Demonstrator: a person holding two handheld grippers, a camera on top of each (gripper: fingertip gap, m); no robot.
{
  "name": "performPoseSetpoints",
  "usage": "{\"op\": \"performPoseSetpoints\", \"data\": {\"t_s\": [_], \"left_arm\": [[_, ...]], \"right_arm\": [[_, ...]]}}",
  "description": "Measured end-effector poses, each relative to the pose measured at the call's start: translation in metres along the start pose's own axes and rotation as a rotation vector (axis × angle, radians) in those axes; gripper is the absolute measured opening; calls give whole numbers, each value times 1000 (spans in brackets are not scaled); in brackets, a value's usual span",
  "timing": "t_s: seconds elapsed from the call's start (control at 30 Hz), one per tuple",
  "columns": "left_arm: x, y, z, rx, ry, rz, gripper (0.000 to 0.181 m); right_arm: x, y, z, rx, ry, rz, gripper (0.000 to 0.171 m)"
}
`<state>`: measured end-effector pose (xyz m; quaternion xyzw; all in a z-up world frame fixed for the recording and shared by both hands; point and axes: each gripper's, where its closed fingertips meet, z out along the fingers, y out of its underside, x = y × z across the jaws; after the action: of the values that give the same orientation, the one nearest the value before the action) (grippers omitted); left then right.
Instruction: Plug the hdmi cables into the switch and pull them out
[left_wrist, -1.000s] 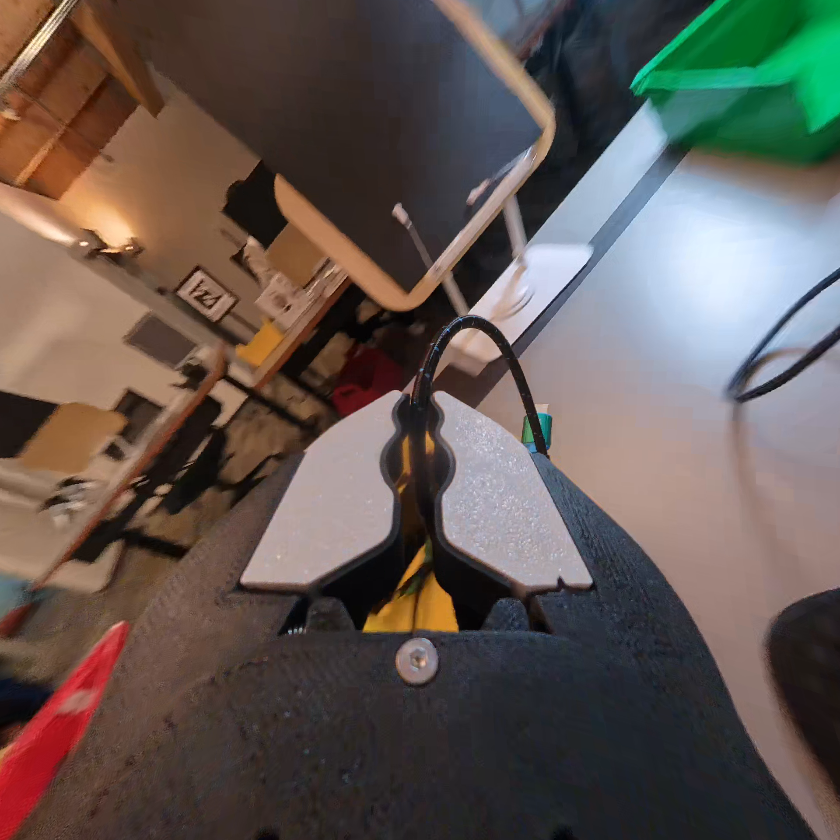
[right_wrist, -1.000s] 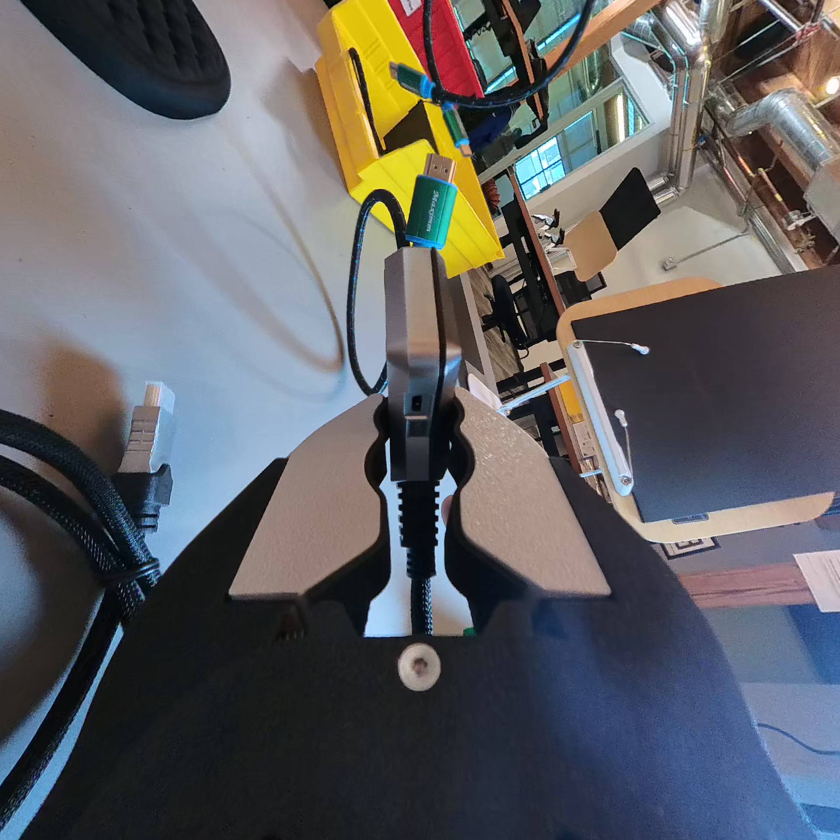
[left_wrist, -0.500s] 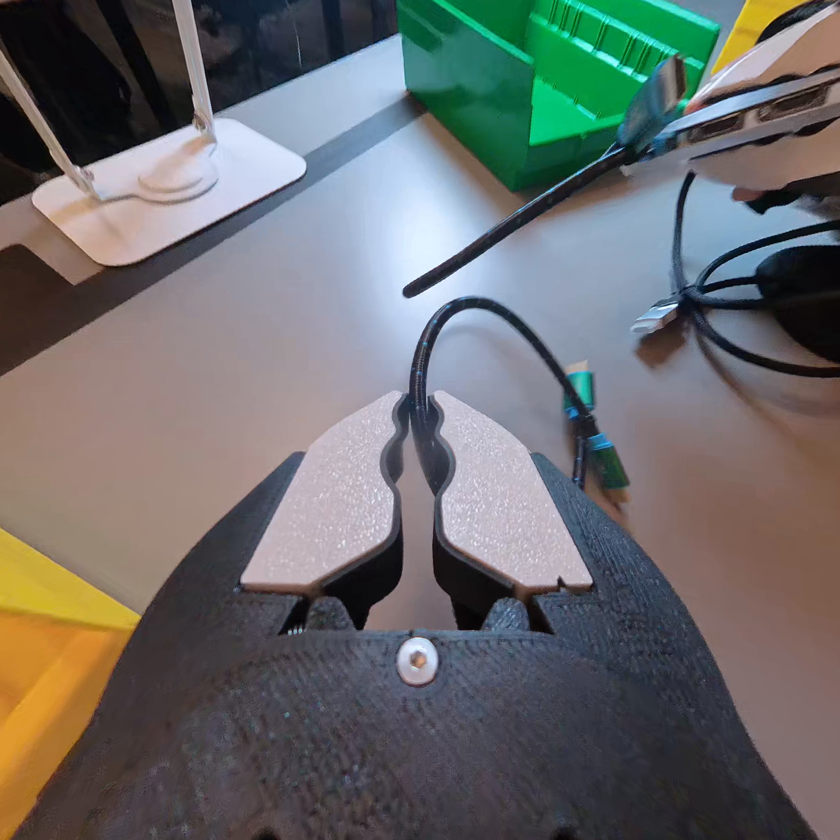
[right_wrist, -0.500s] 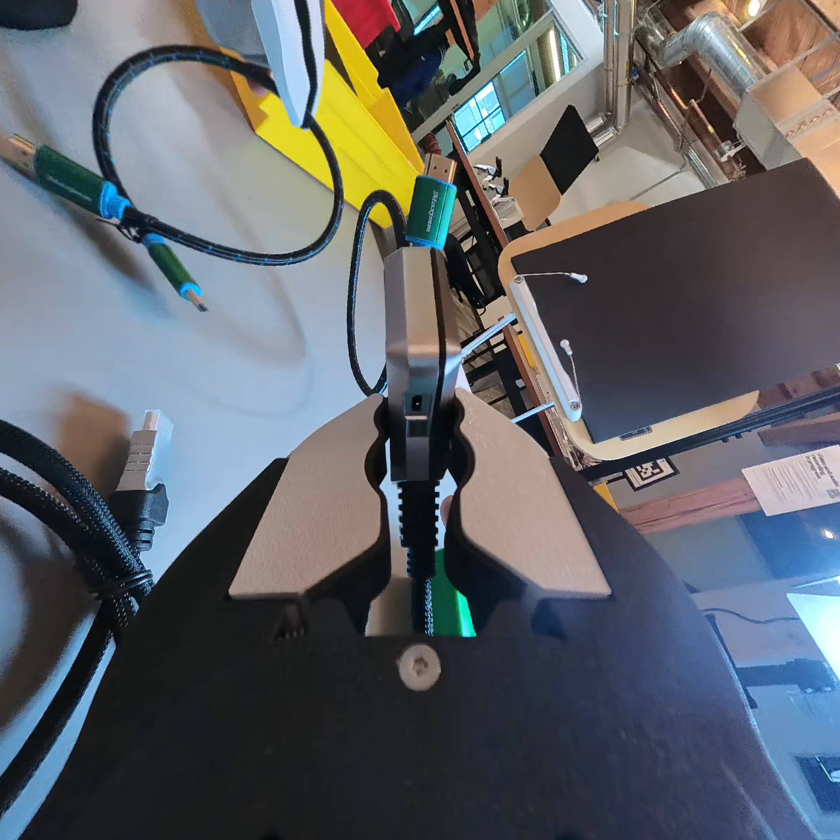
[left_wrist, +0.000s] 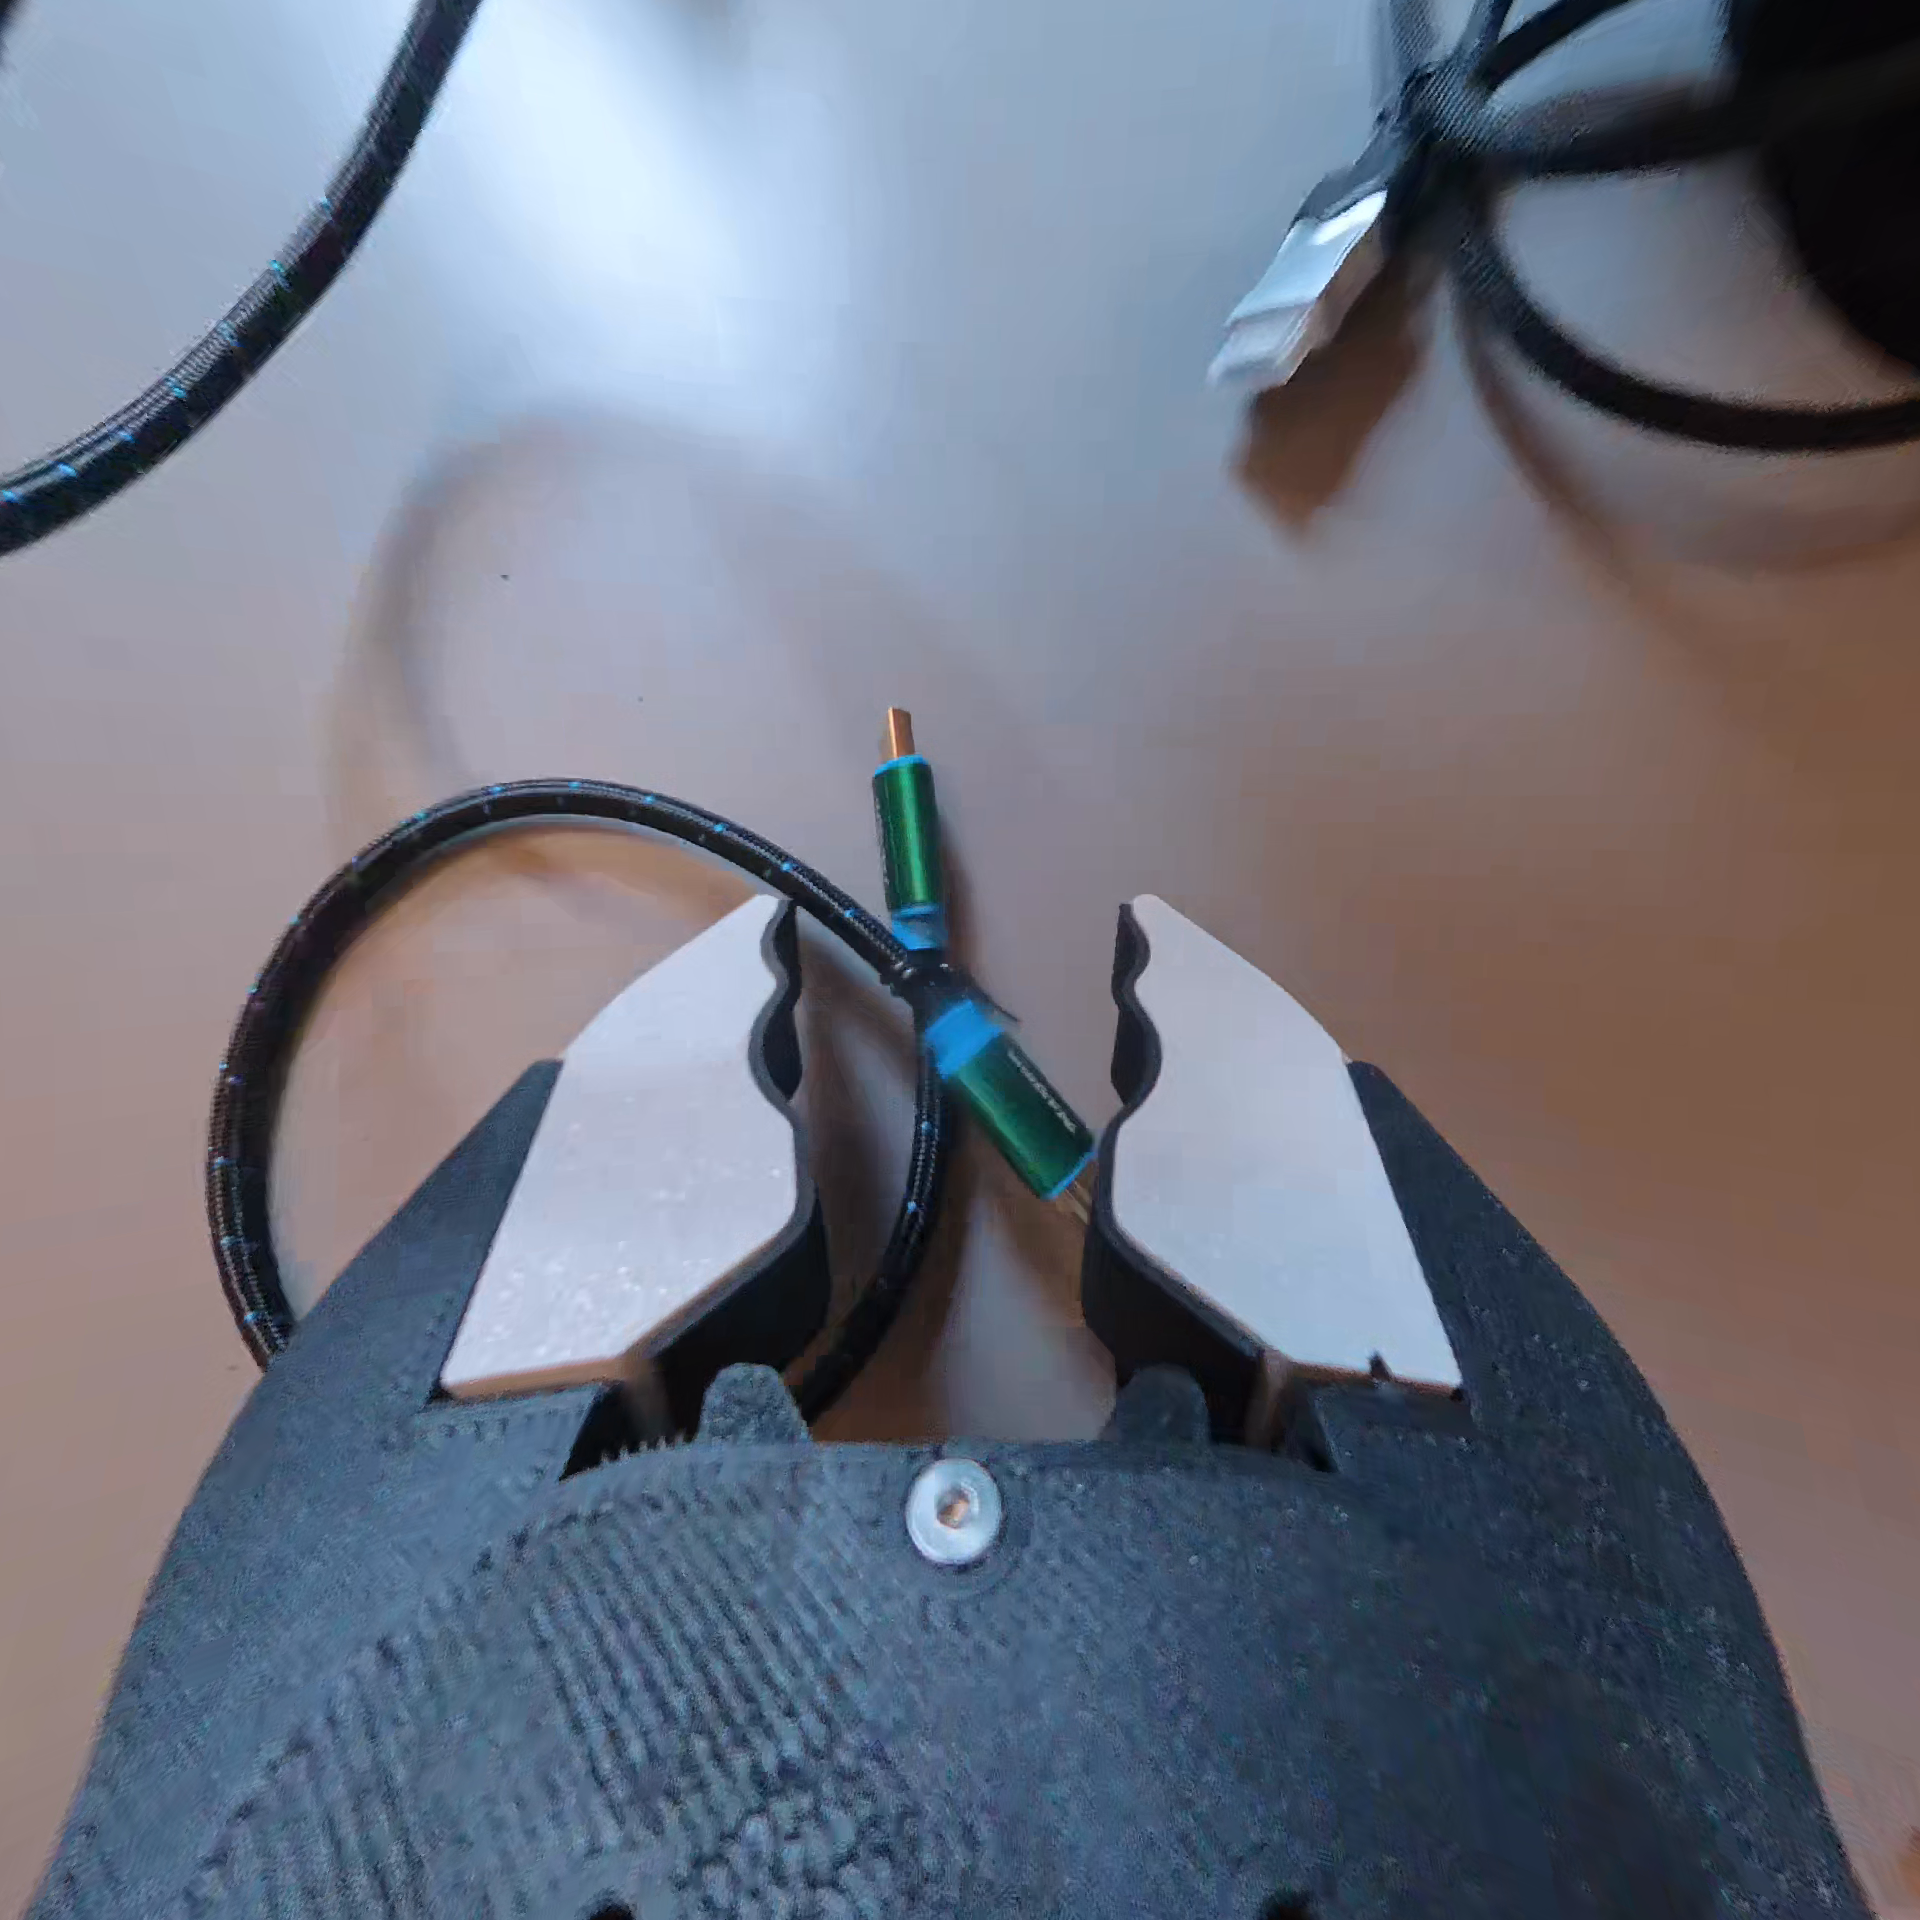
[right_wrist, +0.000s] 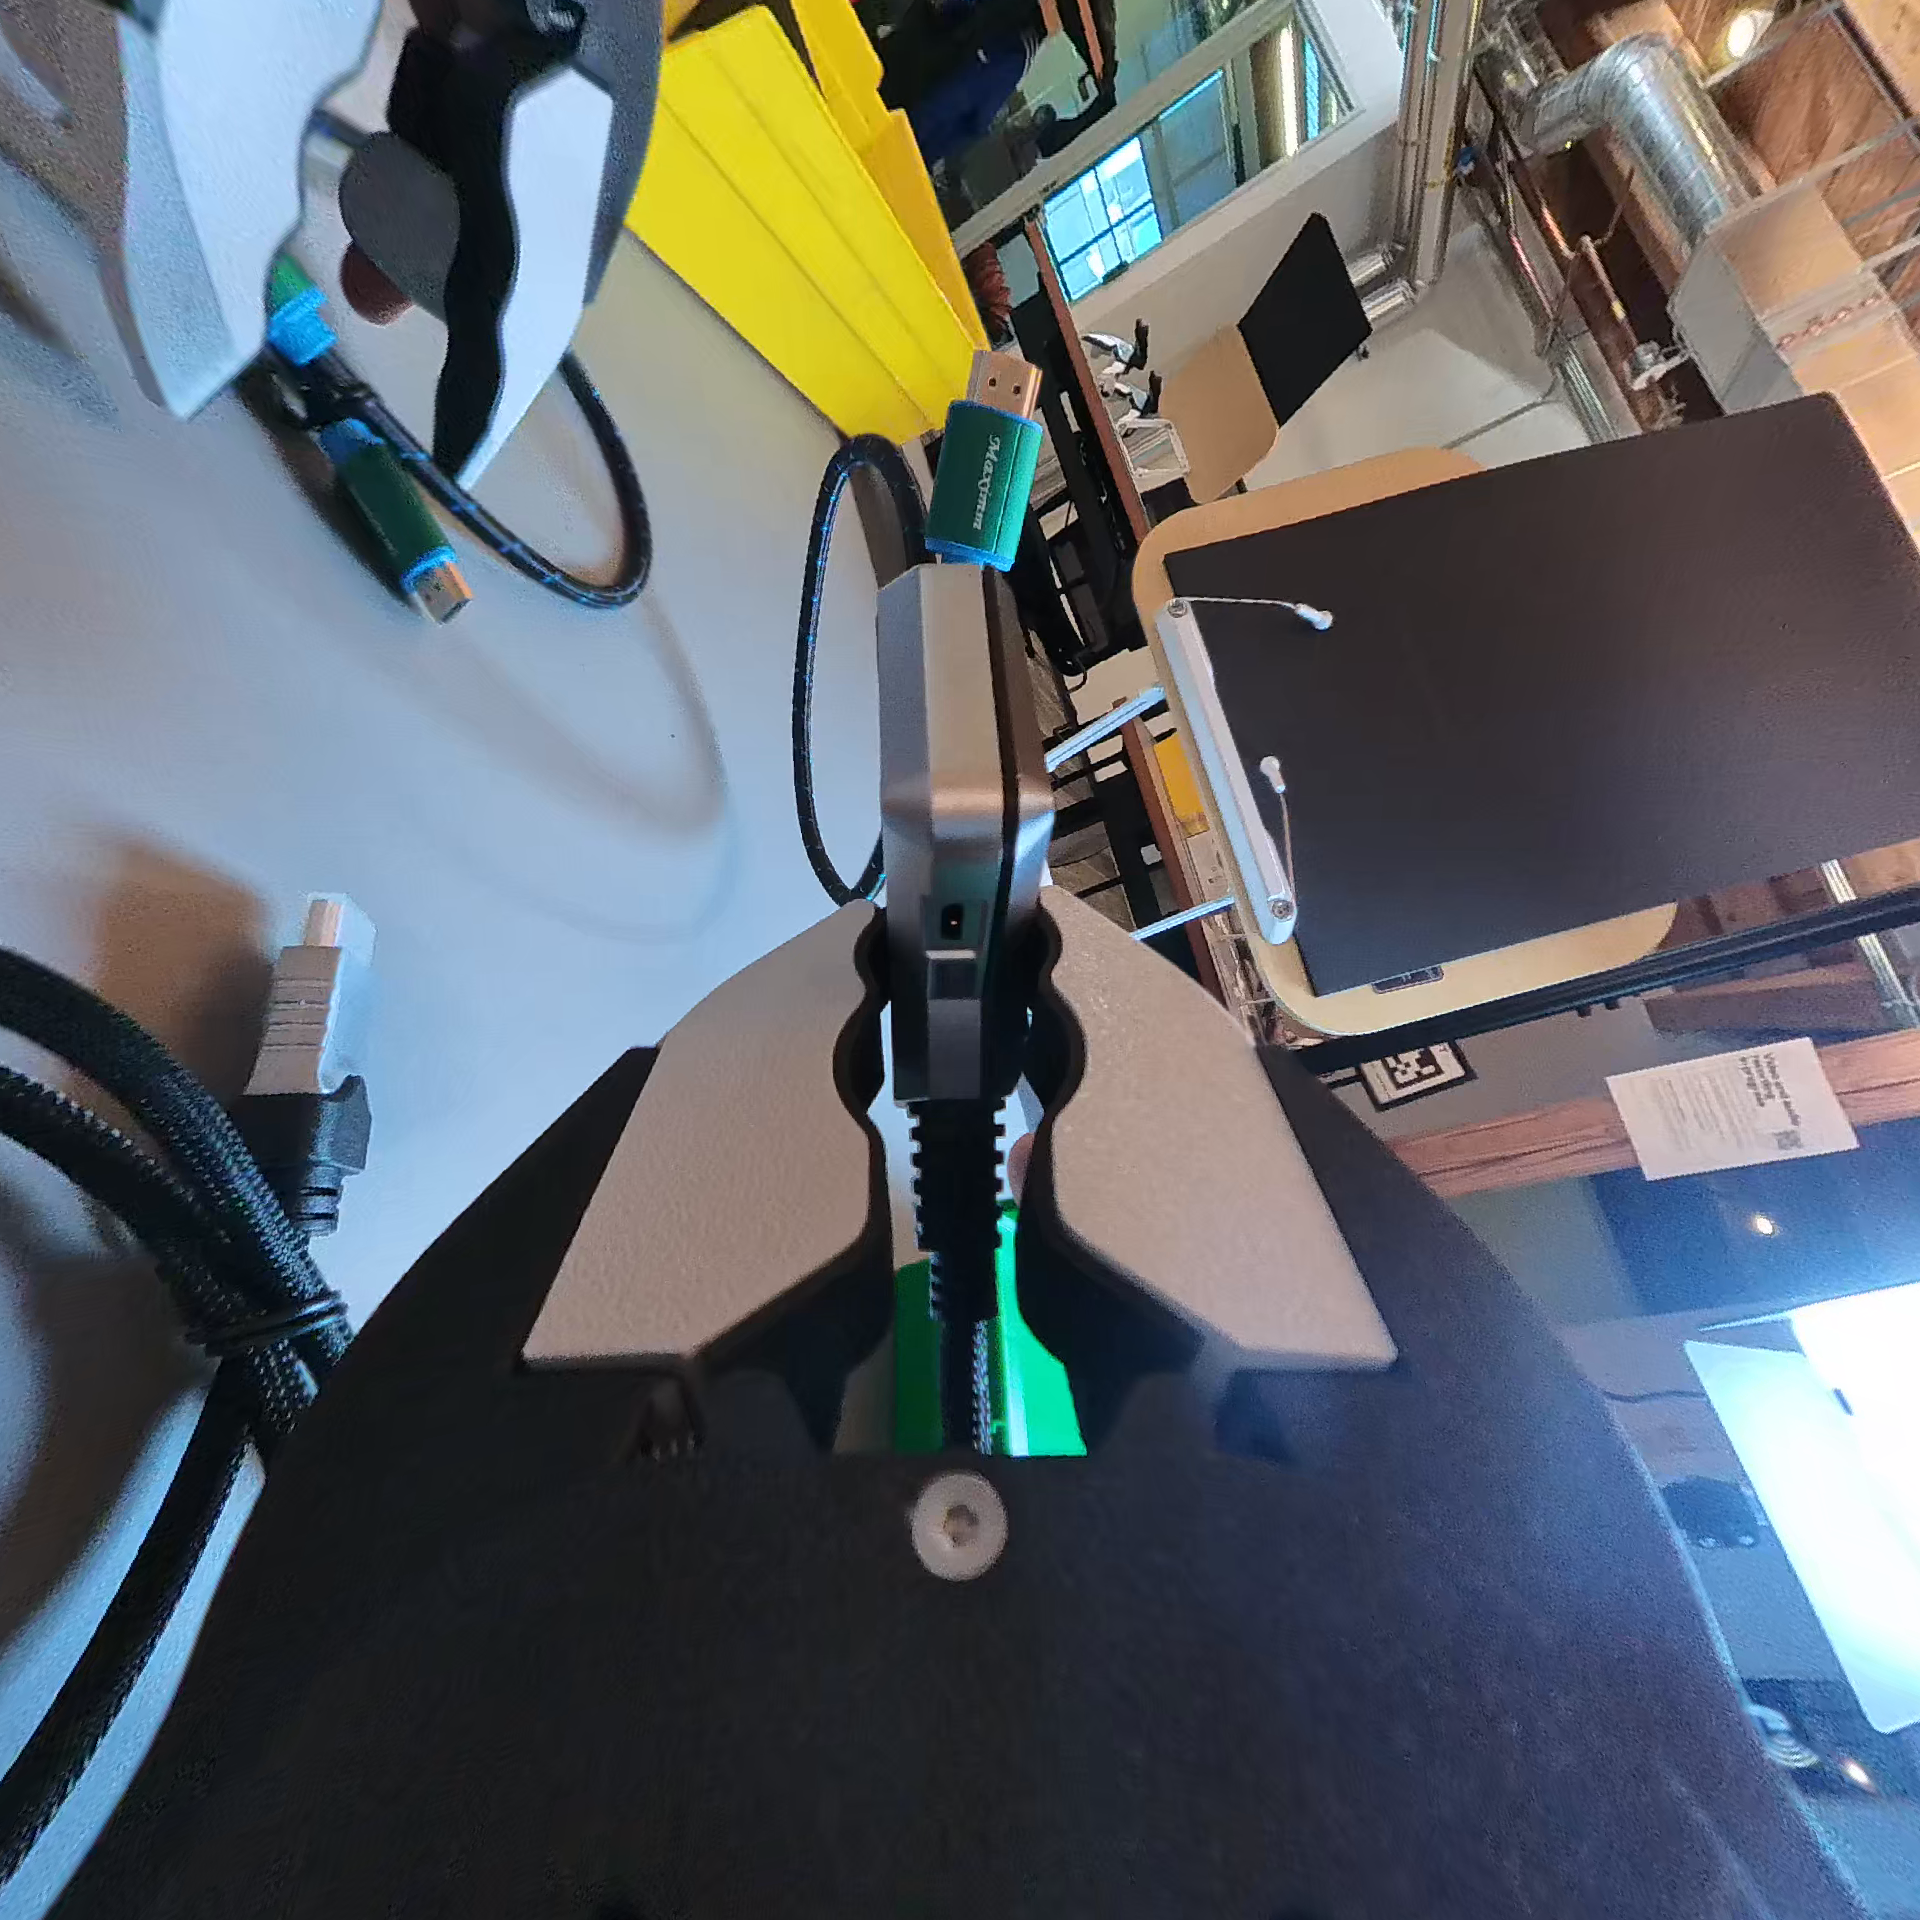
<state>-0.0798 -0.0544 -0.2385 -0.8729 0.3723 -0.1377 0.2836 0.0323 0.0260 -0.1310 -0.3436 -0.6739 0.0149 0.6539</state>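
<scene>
Left tool (left_wrist: 951, 940) spread wide over short braided cable (left_wrist: 239, 1049) lying looped on tabletop (left_wrist: 1455, 831), touching nothing. Right tool (right_wrist: 956, 935) clamped on grey switch (right_wrist: 940, 748), green plug (right_wrist: 982, 483) at its far end.

The blurred silver plug (left_wrist: 1311, 275) (upper right) trails black cable (left_wrist: 1621, 384) off the frame edge.

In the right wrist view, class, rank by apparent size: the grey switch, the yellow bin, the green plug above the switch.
1. yellow bin
2. grey switch, though it is nearer the camera
3. green plug
</scene>
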Motion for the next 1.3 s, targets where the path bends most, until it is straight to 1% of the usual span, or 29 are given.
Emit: {"op": "performPoseSetpoints", "data": {"t_s": [0.07, 0.1, 0.17, 0.3, 0.37, 0.43, 0.53, 0.67, 0.73, 0.77, 0.83, 0.93, 1.0, 1.1, 1.2, 1.3], "left_arm": [[-5, 4, 7, -55, -36, 36, 52], [-6, 4, 7, -66, -36, 47, 44], [-5, 5, 7, -75, -19, 52, 35], [-17, 0, 8, -9, -80, 167, 16], [-27, -1, 7, 19, -158, 241, 15], [-37, 3, 1, 7, -235, 297, 14], [-56, 6, -19, 27, -330, 277, 14], [-97, 5, -77, 96, -578, 215, 13], [-109, 0, -104, 158, -681, 213, 13], [-109, -4, -111, 183, -714, 233, 13], [-96, -18, -113, 226, -733, 311, 13], [-61, -43, -100, 267, -735, 466, 14], [-41, -55, -93, 278, -749, 553, 13], [-26, -60, -83, 263, -780, 623, 13], [-18, -59, -73, 237, -776, 660, 14], [-14, -61, -70, 229, -806, 690, 14]], "right_arm": [[-3, 0, -1, 2, -9, -15, 23], [-4, 0, -1, 3, -12, -20, 23], [-5, 0, -1, 5, -13, -20, 23], [-8, 3, 2, 4, -26, 4, 23], [-10, 4, 3, -5, -26, -1, 23], [-11, 4, 4, -6, -22, -9, 23], [-8, 5, 4, -16, -4, -6, 23], [-7, 18, 9, -97, 5, -10, 23], [-10, 17, 12, -109, -5, -41, 23], [-14, 13, 14, -101, -17, -56, 23], [-20, 2, 19, -97, -33, -88, 23], [-28, -16, 29, -110, -35, -166, 23], [-33, -26, 35, -109, -34, -182, 23], [-40, -33, 43, -108, -31, -179, 23], [-43, -38, 48, -99, -13, -176, 23], [-45, -43, 48, -61, -3, -186, 23]]}}
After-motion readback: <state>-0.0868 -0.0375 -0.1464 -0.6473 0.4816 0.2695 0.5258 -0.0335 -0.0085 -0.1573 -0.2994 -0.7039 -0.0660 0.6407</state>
